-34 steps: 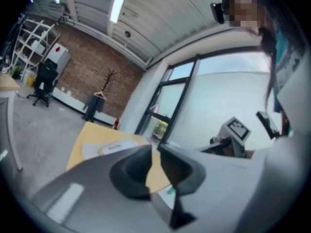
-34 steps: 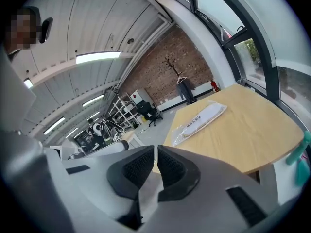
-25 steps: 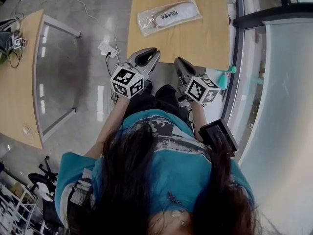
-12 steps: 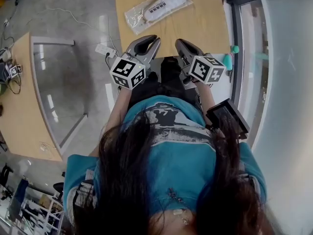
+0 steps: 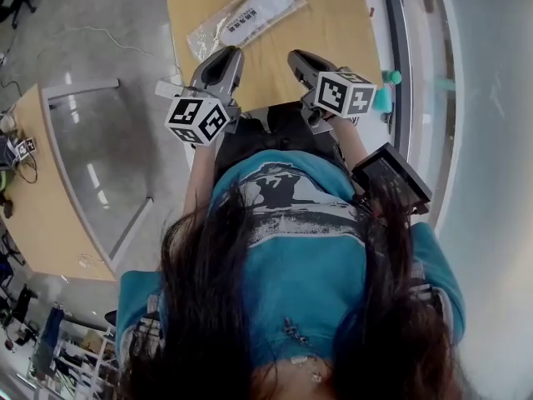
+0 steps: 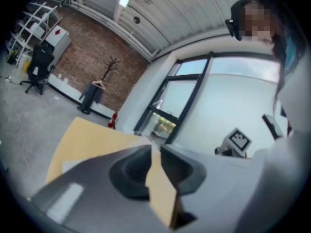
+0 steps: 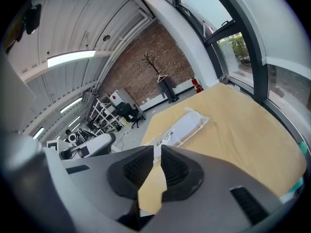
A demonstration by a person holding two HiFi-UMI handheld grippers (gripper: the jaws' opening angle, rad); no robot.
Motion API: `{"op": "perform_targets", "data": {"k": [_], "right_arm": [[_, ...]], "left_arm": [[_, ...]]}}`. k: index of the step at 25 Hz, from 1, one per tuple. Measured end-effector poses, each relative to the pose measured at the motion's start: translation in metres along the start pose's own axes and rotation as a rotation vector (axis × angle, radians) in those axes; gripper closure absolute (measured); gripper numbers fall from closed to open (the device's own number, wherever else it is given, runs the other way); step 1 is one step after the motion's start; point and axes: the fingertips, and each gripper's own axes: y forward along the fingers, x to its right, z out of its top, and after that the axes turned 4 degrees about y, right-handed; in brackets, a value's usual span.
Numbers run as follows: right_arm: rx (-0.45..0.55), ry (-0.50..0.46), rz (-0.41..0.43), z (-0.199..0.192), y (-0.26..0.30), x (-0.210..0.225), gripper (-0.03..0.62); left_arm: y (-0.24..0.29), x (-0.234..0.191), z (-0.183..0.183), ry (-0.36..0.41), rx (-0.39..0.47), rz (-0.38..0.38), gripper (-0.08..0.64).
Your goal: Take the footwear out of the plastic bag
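Plastic bag [image 5: 241, 19]: flat on the bench [image 5: 333, 23], upper centre of the head view, sealed round white footwear [image 5: 260, 5].
Long axis: diagonal, lower left to upper right in the head view.
Print: a dark line of characters on the bag, too small to read.
Left gripper [image 5: 226, 55]: jaws drawn to a slit, nothing between them; the bag's lower-left end lies just up-frame of its tips.
Right gripper [image 5: 298, 57]: jaws pressed together, empty; the bag sits up-frame and left of it.
Gap: neither touches the bag.
Nearer hand (judged): left.
Next (judged): both must spread before gripping.
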Motion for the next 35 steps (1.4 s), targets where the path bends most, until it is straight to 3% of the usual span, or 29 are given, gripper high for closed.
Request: {"op": "perform_targets", "data": {"k": [6, 8, 10, 12, 18, 26, 27, 28, 35], "right_arm": [[-0.049, 0.147, 0.026, 0.042, 0.037, 0.073, 0.547], [-0.084, 0.227, 0.071, 0.045, 0.064, 0.093, 0.4], [-0.098, 0.325, 0.099, 0.048, 0.089, 0.114, 0.396], [-0.089, 0.386, 0.087, 0.058, 0.105, 0.136, 0.396], [-0.106, 0.358, -0.004, 0.079, 0.14, 0.185, 0.396], [-0.136, 0.535, 0.147, 0.082, 0.167, 0.181, 0.398], [-0.14, 0.566, 0.154, 0.081, 0.169, 0.181, 0.407], [-0.146, 0.592, 0.155, 0.08, 0.171, 0.182, 0.468], [-0.126, 0.675, 0.153, 0.068, 0.157, 0.175, 0.509]], "left_arm": [[0.05, 0.008, 0.008, -0.003, -0.001, 0.044, 0.517], [0.054, 0.009, 0.007, 0.006, -0.016, 0.07, 0.517], [0.057, 0.009, 0.003, 0.007, -0.034, 0.101, 0.517], [0.063, 0.012, -0.001, -0.002, -0.052, 0.122, 0.517], [0.072, 0.018, -0.006, -0.035, -0.065, 0.167, 0.517], [0.083, 0.009, 0.006, 0.004, -0.053, 0.205, 0.517], [0.084, 0.009, 0.008, 0.007, -0.048, 0.207, 0.517], [0.085, 0.01, 0.009, 0.009, -0.042, 0.209, 0.517], [0.076, 0.011, -0.001, -0.004, -0.051, 0.213, 0.517]]}}
